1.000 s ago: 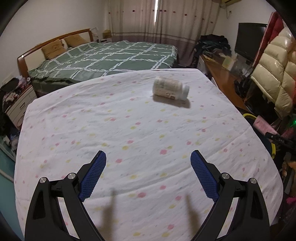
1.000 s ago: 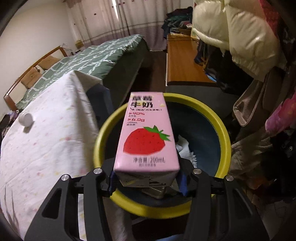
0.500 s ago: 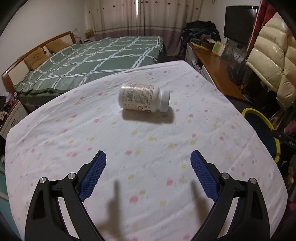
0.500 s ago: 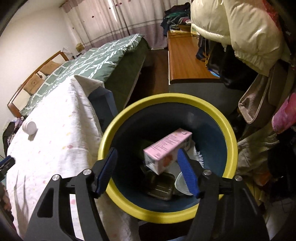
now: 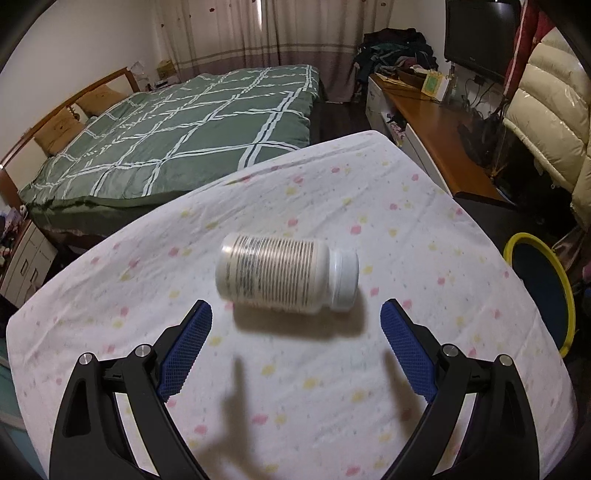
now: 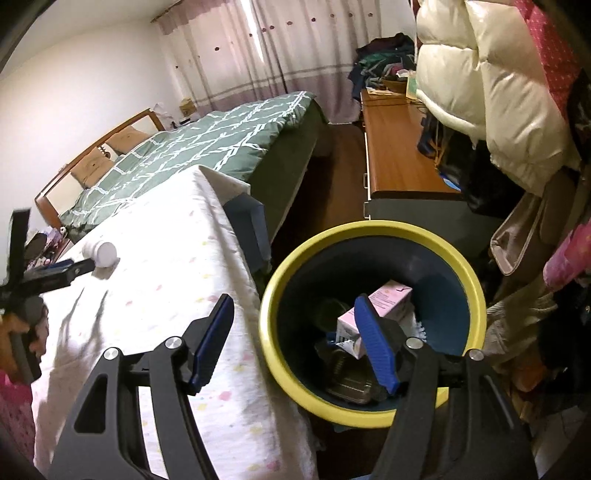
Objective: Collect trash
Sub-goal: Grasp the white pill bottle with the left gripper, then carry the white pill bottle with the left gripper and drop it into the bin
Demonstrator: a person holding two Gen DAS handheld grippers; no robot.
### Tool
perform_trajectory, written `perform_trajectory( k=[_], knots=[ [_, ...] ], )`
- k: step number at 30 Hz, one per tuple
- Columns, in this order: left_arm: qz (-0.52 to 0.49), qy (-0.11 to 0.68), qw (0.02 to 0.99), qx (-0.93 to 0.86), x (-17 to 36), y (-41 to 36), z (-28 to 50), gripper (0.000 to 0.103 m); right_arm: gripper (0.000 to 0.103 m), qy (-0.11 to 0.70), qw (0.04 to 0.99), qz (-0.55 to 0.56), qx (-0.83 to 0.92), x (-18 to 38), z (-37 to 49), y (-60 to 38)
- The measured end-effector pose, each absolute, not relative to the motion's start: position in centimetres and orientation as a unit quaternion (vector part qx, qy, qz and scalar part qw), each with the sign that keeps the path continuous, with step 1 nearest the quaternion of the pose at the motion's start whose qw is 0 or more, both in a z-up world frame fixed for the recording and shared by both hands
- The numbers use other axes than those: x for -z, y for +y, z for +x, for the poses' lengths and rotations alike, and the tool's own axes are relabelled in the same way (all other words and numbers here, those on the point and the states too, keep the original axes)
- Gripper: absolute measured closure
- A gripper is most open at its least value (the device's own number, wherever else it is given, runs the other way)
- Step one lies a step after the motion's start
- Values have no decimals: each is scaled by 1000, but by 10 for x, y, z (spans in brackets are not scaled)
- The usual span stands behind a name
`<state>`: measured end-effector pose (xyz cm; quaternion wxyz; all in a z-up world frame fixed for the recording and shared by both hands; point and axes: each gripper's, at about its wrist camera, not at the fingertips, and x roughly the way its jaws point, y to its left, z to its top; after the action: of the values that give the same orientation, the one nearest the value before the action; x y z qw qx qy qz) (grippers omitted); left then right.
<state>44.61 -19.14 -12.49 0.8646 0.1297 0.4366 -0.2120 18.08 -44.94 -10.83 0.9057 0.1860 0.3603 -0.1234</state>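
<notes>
Lying now in the bin [image 6: 373, 229], the milk carton [image 6: 388, 299] has left the right gripper [image 6: 295, 343], jaws parted and empty; left gripper [image 5: 295, 343], spread wide, has closed in on the bottle [image 5: 284, 275].

Beyond my worktop [image 5: 424, 236], draped in a spotted white cloth, stands a bed [image 5: 192, 129] with a green checked quilt. Pale curtains [image 5: 266, 33] hang far behind. A long wooden sideboard [image 5: 436, 125] lines the right wall.
</notes>
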Motion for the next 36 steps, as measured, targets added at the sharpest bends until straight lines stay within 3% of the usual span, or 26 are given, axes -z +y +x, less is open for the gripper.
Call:
perform_trajectory(
  k=[15,17,21,36],
  knots=[
    [133,464,852,202,153,-208,492,11,39,383,901,175,107,126,189,-435],
    [138,463,852,204,155,-208,495,18,39,382,901,177,105,126,189,-434],
    [140,459,852,208,154,-210,494,18,39,385,900,180,102,127,190,-435],
    [179,404,846,298,87,-291,373,18,39,350,913,160,137,98,130,-468]
  ],
)
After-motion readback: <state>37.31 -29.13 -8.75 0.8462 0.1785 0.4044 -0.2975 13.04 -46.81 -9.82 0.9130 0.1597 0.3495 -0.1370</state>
